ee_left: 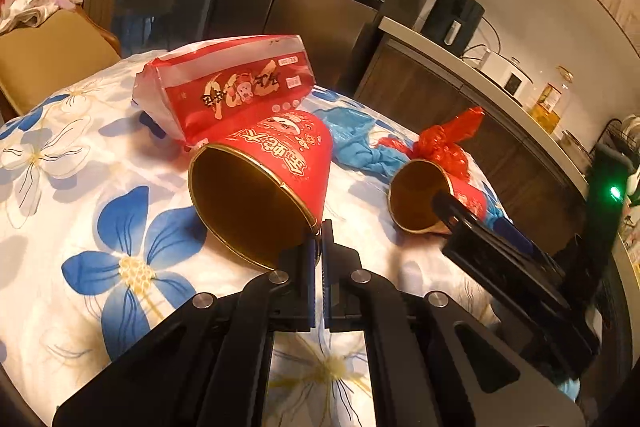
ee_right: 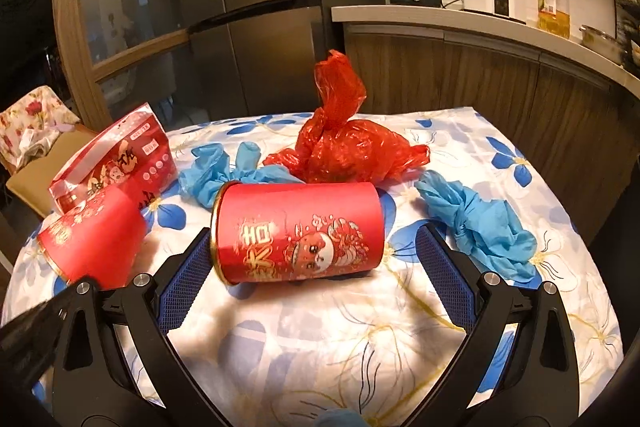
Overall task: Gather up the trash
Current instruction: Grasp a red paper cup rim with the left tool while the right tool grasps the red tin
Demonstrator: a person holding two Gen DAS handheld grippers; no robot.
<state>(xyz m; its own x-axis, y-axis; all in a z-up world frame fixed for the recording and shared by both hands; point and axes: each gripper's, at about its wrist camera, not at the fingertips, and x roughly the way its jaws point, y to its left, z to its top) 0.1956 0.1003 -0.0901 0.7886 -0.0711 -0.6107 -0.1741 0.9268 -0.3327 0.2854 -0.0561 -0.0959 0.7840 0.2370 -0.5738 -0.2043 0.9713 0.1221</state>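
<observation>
Right wrist view: right gripper (ee_right: 316, 267) straddles, unclosed, the lying canister (ee_right: 298, 233), which may roll away; left gripper (ee_left: 319, 251) pinches another cup's (ee_left: 260, 183) rim.

Bare tablecloth (ee_right: 320, 331) before right claw (ee_right: 316, 279); gloves (ee_right: 484, 223), red bag (ee_right: 352, 151) crowding beyond

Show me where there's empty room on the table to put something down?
Bare cloth lies in front of the red can, near the table's front edge. Behind it, the red bag and blue gloves crowd together.
</observation>
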